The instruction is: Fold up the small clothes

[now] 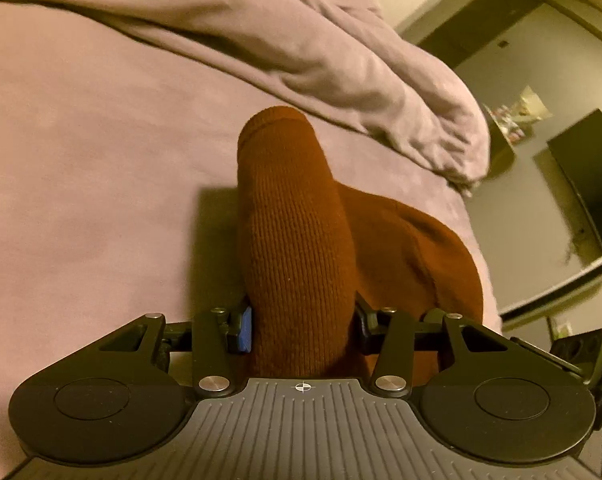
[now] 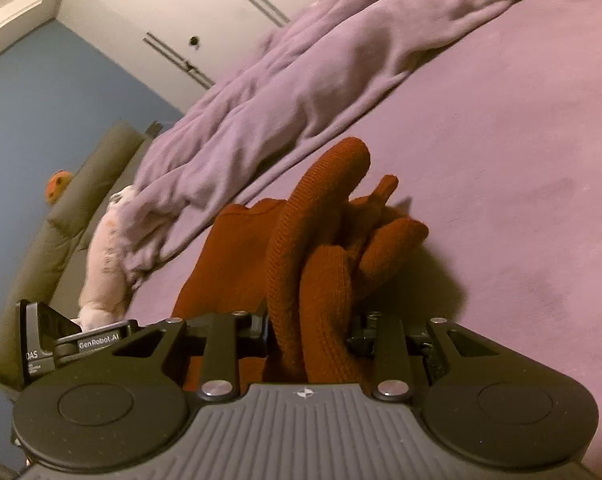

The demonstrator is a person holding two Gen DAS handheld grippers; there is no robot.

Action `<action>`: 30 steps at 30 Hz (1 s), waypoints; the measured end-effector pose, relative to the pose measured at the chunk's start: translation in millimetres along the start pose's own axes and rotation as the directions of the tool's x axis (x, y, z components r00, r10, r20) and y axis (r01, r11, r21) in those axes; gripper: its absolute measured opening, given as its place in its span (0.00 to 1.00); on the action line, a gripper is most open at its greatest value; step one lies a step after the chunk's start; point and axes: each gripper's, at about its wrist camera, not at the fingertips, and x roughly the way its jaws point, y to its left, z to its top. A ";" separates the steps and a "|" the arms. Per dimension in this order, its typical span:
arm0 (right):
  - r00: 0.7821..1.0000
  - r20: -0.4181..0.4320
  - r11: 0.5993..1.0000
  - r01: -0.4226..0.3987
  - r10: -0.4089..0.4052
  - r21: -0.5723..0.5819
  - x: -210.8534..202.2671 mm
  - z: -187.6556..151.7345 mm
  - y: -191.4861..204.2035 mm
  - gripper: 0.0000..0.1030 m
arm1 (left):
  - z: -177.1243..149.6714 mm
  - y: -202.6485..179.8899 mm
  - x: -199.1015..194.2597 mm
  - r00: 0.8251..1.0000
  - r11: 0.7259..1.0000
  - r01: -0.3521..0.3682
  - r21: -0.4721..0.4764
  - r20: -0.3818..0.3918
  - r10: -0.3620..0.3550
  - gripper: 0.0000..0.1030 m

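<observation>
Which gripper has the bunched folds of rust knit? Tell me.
The right gripper: several looped folds of rust knit between its jaws; the left gripper clamps one smooth tube.

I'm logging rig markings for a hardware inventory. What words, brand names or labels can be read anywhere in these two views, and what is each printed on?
"GenRobot.AI": white print on the black mount of the left gripper, seen in the right wrist view.
"DAS": on the black camera block beside it; the first letters are cut off, and the smaller lines below are too small to read.
Left wrist view: no readable text.

Ribbed rust knit garment, matt
</observation>
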 end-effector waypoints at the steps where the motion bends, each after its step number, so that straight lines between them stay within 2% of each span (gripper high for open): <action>1: 1.000 -0.007 1.000 -0.019 0.019 0.000 5.7 -3.4 6.4 0.28 | 0.7 7.6 -9.3 1.000 1.000 -0.023 0.009 0.009 0.023 0.49; 5: 0.999 -0.047 1.000 -0.001 0.000 -0.023 31.6 -24.5 24.3 0.30 | -12.1 42.4 -28.4 0.986 0.986 -0.164 0.021 0.002 0.164 0.54; 7: 0.994 -0.041 0.994 0.094 -0.096 -0.046 36.3 -38.0 28.1 0.35 | -20.5 55.1 -38.4 0.982 0.982 -0.188 0.026 0.008 0.188 0.56; 8: 0.989 -0.029 0.987 0.143 -0.145 -0.066 33.5 -41.5 30.0 0.41 | -22.2 57.1 -48.2 0.981 0.981 -0.192 0.043 0.035 0.190 0.57; 9: 0.982 -0.010 0.980 0.187 -0.188 -0.073 28.0 -42.5 32.4 0.44 | -21.2 56.0 -56.4 0.977 0.976 -0.209 0.062 0.058 0.206 0.59; 11: 0.967 0.050 0.963 0.254 -0.251 -0.093 10.7 -40.8 38.7 0.44 | -16.6 49.8 -71.8 0.957 0.959 -0.269 0.092 0.136 0.256 0.55; 13: 0.941 0.139 0.929 0.330 -0.309 -0.166 2.5 -35.1 60.3 0.44 | -9.0 41.3 -75.6 0.942 0.948 -0.299 0.110 0.194 0.275 0.58; 14: 0.941 0.156 0.924 0.328 -0.301 -0.194 5.6 -31.1 71.9 0.43 | -4.4 36.2 -71.9 0.937 0.947 -0.306 0.101 0.210 0.280 0.59; 16: 0.954 0.138 0.926 0.293 -0.266 -0.237 24.4 -25.8 97.4 0.42 | 3.2 28.3 -60.6 0.936 0.952 -0.296 0.083 0.225 0.271 0.61; 17: 0.959 0.124 0.924 0.279 -0.255 -0.261 35.5 -23.1 107.7 0.36 | 6.7 24.0 -50.4 0.932 0.951 -0.298 0.078 0.240 0.272 0.65; 18: 0.964 0.111 0.920 0.265 -0.243 -0.287 50.3 -21.8 117.9 0.27 | 7.7 21.4 -40.3 0.921 0.945 -0.320 0.071 0.259 0.292 0.66; 20: 0.966 0.080 0.904 0.259 -0.247 -0.339 87.6 -21.0 132.6 0.19 | 8.0 18.3 -14.2 0.900 0.920 -0.383 0.087 0.261 0.350 0.66; 22: 0.946 0.065 0.873 0.320 -0.319 -0.368 118.9 -22.3 129.5 0.10 | 6.8 18.1 6.8 0.885 0.891 -0.435 0.129 0.244 0.396 0.66; 24: 0.919 0.077 0.829 0.384 -0.388 -0.407 141.9 -24.1 117.3 0.00 | 0.5 21.8 26.5 0.860 0.843 -0.497 0.204 0.245 0.448 0.76; 25: 0.905 0.097 0.800 0.413 -0.414 -0.435 149.6 -26.0 111.2 0.00 | -2.9 26.5 32.5 0.854 0.832 -0.508 0.222 0.251 0.455 0.80; 26: 0.903 0.119 0.787 0.419 -0.412 -0.453 154.3 -27.2 104.1 0.00 | -3.7 31.9 36.6 0.849 0.829 -0.517 0.216 0.253 0.463 0.86; 27: 0.907 0.126 0.788 0.413 -0.402 -0.457 155.7 -27.6 97.3 0.00 | -2.1 38.3 37.2 0.852 0.839 -0.509 0.193 0.247 0.461 0.90; 30: 0.915 0.116 0.810 0.397 -0.386 -0.433 151.4 -23.7 92.7 0.00 | 3.0 50.0 24.3 0.879 0.881 -0.458 0.114 0.205 0.431 0.91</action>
